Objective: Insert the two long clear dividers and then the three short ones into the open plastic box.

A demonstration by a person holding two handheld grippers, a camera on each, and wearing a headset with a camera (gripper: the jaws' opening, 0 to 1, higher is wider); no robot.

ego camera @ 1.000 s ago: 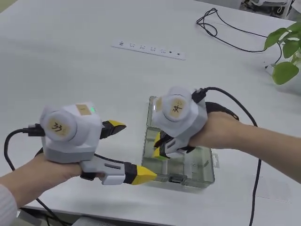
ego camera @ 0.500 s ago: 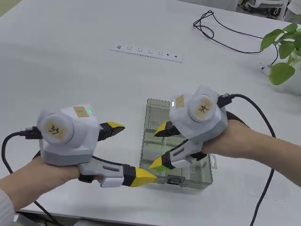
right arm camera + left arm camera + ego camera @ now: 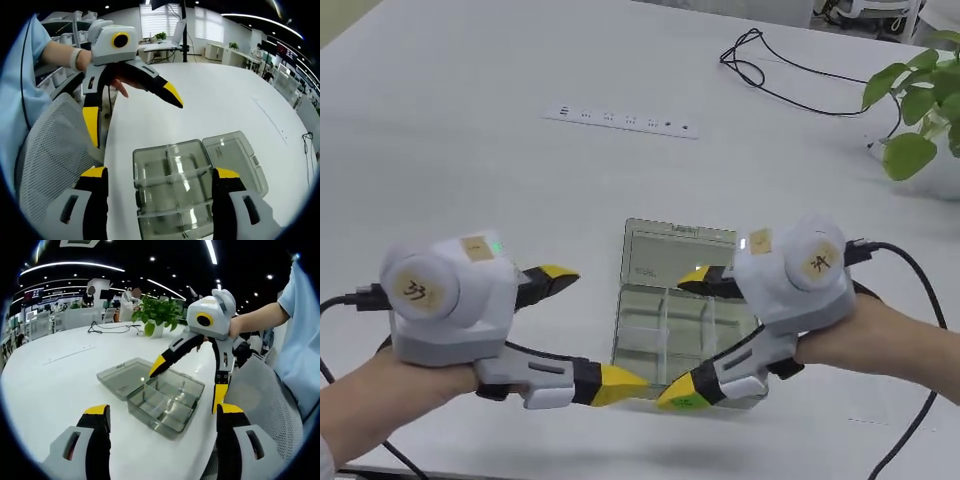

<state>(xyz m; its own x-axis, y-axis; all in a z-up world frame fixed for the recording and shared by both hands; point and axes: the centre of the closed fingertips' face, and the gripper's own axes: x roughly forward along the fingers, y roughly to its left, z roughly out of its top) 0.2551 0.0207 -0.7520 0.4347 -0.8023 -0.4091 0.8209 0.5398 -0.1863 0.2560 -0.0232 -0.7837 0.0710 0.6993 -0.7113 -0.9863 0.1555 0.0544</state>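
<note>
Both claws hang spread and empty over the near end of the white workbench [image 3: 470, 150] as I look down through the headset. My left gripper [image 3: 592, 325], held in the left hand [image 3: 370, 385], has its yellow-tipped jaws wide apart with nothing between them. My right gripper [image 3: 682, 338], in the right hand [image 3: 865, 340], is just as wide and just as bare. Their lower jaw tips point at each other by the box's near edge, close but not touching.

Between and just behind them lies the open plastic box [image 3: 645, 345], flat on the bench with its lid [image 3: 675, 250] folded back on the far side. Inside the tray stand clear dividers [image 3: 172, 175], splitting it into compartments. I can make out lengthwise and crosswise walls, though I cannot count them with certainty through the glare. In the right gripper view the box sits squarely between that gripper's jaws.

Farther up the bench lies a white power strip [image 3: 620, 120], well apart from the box. Beyond it a black cable [image 3: 770, 65] loops on the tabletop, and a leafy green plant [image 3: 910, 100] stands at the far right edge.
</note>
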